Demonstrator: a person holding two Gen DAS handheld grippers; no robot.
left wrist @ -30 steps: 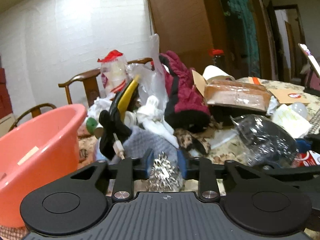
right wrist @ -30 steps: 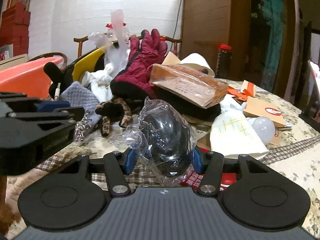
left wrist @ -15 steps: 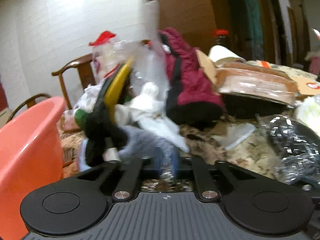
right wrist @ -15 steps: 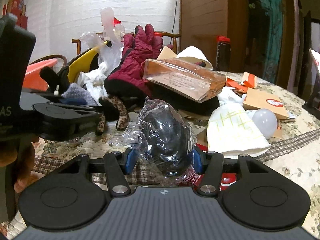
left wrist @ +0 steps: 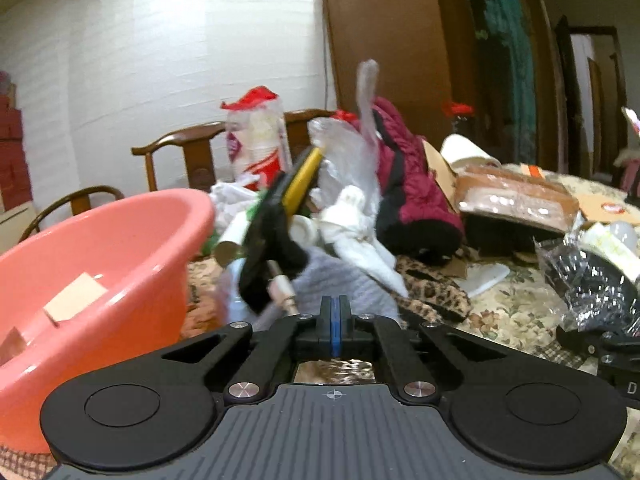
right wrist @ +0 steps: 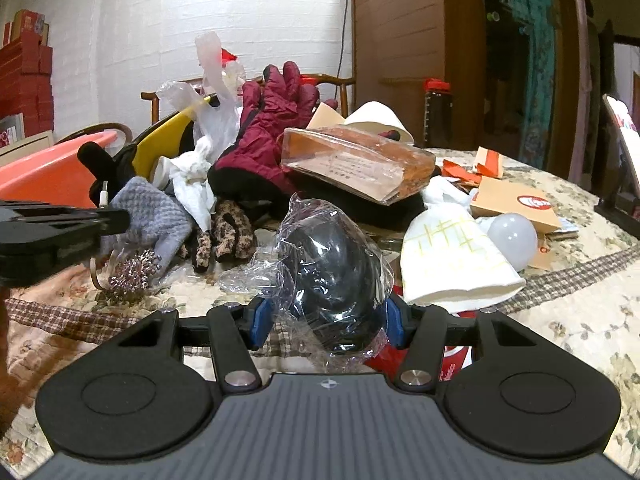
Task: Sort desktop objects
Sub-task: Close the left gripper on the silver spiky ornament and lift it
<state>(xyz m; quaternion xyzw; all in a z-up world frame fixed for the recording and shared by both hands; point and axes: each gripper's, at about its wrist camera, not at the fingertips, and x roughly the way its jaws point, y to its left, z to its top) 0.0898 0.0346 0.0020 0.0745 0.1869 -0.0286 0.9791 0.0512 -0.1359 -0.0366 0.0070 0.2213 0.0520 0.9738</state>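
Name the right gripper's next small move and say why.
Probably lift the black object wrapped in clear plastic off the tablecloth and carry it toward the pink basin. The right gripper has a blue pad against each side of it, and it looks to be still resting low among the clutter.

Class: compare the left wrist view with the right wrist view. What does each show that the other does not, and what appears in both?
Only the left wrist view shows the inside of the pink basin with a card scrap in it, and the left gripper shut on nothing. Only the right wrist view shows the silver tinsel ball on the tablecloth, the light bulb, and the right gripper clamping the wrapped black object. Both show the maroon glove, the grey glove and the brown packet.
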